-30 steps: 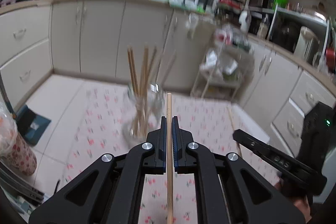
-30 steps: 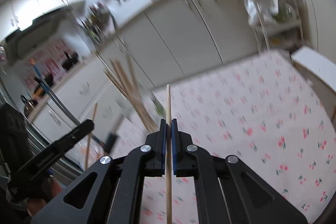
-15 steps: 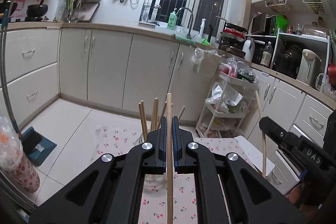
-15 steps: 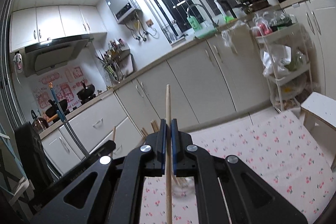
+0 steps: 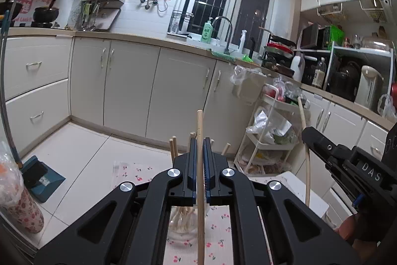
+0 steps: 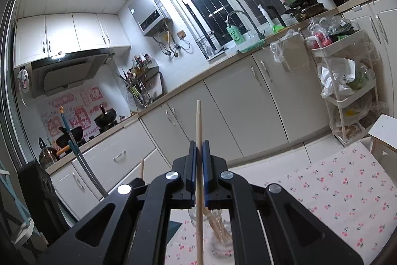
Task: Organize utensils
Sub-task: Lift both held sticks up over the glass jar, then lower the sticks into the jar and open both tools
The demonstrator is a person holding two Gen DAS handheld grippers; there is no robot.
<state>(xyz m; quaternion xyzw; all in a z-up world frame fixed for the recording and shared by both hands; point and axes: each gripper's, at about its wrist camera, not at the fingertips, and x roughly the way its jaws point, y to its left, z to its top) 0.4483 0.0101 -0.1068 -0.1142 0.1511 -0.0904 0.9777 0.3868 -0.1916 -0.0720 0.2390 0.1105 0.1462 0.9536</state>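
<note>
My left gripper [image 5: 200, 143] is shut on a wooden chopstick [image 5: 200, 126] that stands upright between its blue pads. Below and behind it a clear glass jar [image 5: 184, 217] holds several chopsticks on a cherry-print cloth [image 5: 218, 247]. My right gripper [image 6: 198, 145] is likewise shut on a wooden chopstick [image 6: 198, 121]. The same glass jar [image 6: 220, 230] shows under its fingers. In the left wrist view the right gripper [image 5: 310, 135] appears at the right edge with its chopstick [image 5: 305, 145] held upright.
Cream kitchen cabinets [image 5: 129, 86] line the far wall. A white trolley [image 5: 270, 133] with bags stands at the right, a white stool [image 6: 384, 131] by the cloth. A blue dustpan [image 5: 39, 175] lies on the tiled floor at the left.
Both grippers have risen and tipped upward, each keeping its chopstick. The jar has dropped low in both views and the cabinets, window and ceiling have come into sight.
</note>
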